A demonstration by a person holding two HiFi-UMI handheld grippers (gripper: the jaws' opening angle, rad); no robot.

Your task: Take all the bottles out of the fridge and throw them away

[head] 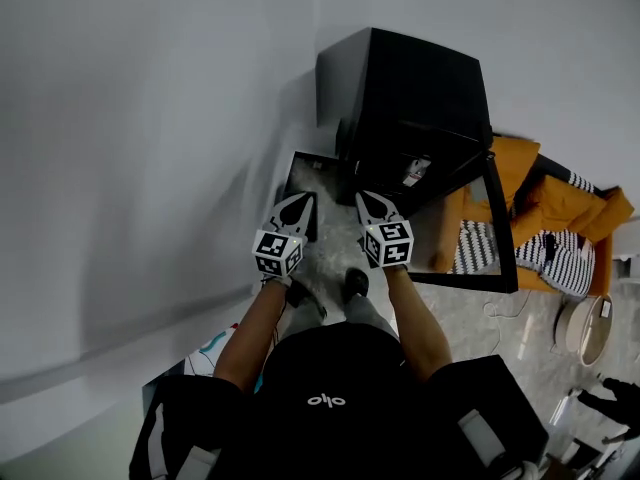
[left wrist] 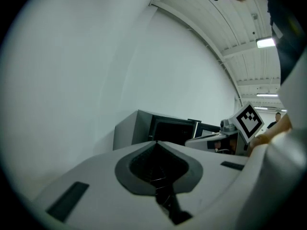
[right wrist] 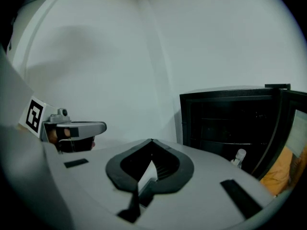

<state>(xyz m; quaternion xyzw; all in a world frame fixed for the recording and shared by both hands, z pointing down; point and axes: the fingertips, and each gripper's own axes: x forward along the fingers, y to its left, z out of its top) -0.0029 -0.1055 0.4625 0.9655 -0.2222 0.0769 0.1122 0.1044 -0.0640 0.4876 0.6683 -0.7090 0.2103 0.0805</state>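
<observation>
A black fridge (head: 400,93) stands against the white wall with its glass door (head: 495,233) swung open to the right. On a shelf inside it I see one small clear bottle (head: 415,171) with a white cap, which the right gripper view shows low in the dark interior (right wrist: 238,156). My left gripper (head: 299,201) and right gripper (head: 364,199) hang side by side in the air before the fridge, both shut and holding nothing. The left gripper's (left wrist: 156,142) pads meet in its own view. So do the right gripper's (right wrist: 152,140).
A black-rimmed open container (head: 303,168) sits on the floor just left of the fridge. An orange seat with striped cushions (head: 550,233) stands right of the door, and a round white object (head: 590,328) lies nearer. The person's feet (head: 355,283) are below the grippers.
</observation>
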